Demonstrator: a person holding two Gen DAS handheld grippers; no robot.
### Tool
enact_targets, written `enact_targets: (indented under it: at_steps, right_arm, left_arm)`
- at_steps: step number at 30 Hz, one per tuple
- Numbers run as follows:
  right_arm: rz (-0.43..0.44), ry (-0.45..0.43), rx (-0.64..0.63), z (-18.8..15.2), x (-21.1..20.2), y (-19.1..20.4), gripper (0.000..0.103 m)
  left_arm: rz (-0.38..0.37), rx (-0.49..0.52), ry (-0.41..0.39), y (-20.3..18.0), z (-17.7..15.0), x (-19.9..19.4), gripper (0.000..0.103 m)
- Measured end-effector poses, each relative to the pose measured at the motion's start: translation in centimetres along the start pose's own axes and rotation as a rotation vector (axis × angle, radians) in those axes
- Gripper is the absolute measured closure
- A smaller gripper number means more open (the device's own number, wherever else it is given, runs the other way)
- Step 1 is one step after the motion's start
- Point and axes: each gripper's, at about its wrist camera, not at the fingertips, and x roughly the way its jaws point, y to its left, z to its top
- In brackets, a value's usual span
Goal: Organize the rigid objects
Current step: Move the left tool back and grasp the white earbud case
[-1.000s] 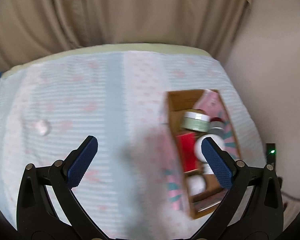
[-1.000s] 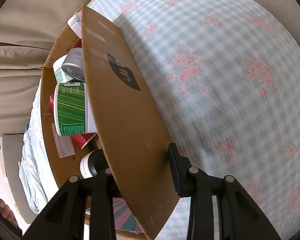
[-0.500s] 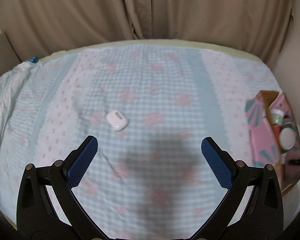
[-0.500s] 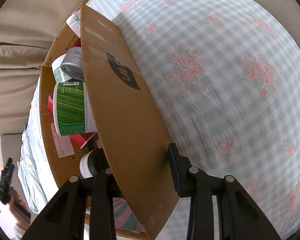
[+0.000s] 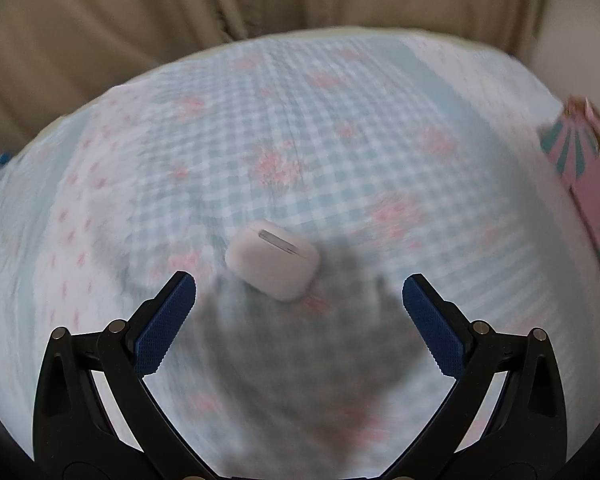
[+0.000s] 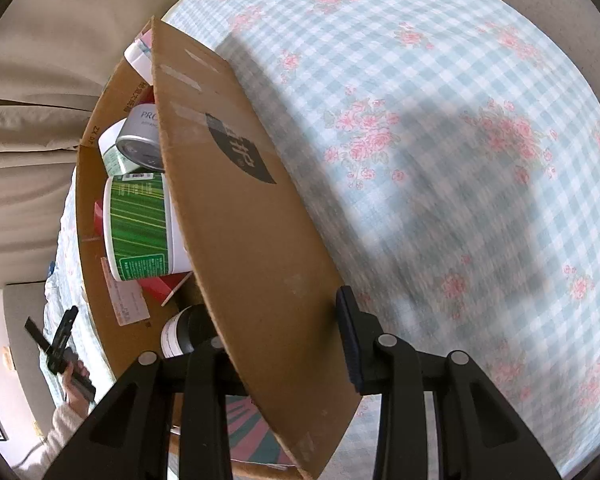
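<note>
Checked bedspread [image 5: 340, 128] — one white earbud case [image 5: 274, 262] before spread-wide left gripper [image 5: 299, 284]; right gripper [image 6: 284, 328] clamped on one cardboard box [image 6: 236, 220].

You are working over a bed in a checked blue bedspread [image 5: 284, 128] with pink roses; beige curtains [image 5: 180, 8] are hanging behind it, soft daylight falling.

White earbud case [image 5: 274, 263]; blue-white gingham bedspread [image 5: 340, 140], pink roses; brown box [image 6: 244, 240].

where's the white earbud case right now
In the left wrist view the white earbud case lies on the checked floral bedspread, just ahead of the open left tongs and slightly left of centre, far from the cardboard box at the right edge.
</note>
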Motion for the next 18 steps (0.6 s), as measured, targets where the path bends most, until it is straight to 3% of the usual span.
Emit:
enact_targets:
  at_steps: [4,14,18]
  right_arm:
    - [-0.013,0.002,0.014,0.2,0.2,0.3,0.072]
    - [-0.032,-0.016,0.039,0.4,1.1,0.6,0.072]
    - [-0.033,-0.028,0.054,0.2,1.2,0.6,0.072]
  left_arm:
    - [-0.036,0.13,0.022,1.6,1.3,2.7,0.006]
    - [-0.111,0.293,0.035,2.0,1.4,5.1,0.017]
    - [-0.174,0.302,0.026,1.9,1.2,5.0,0.042]
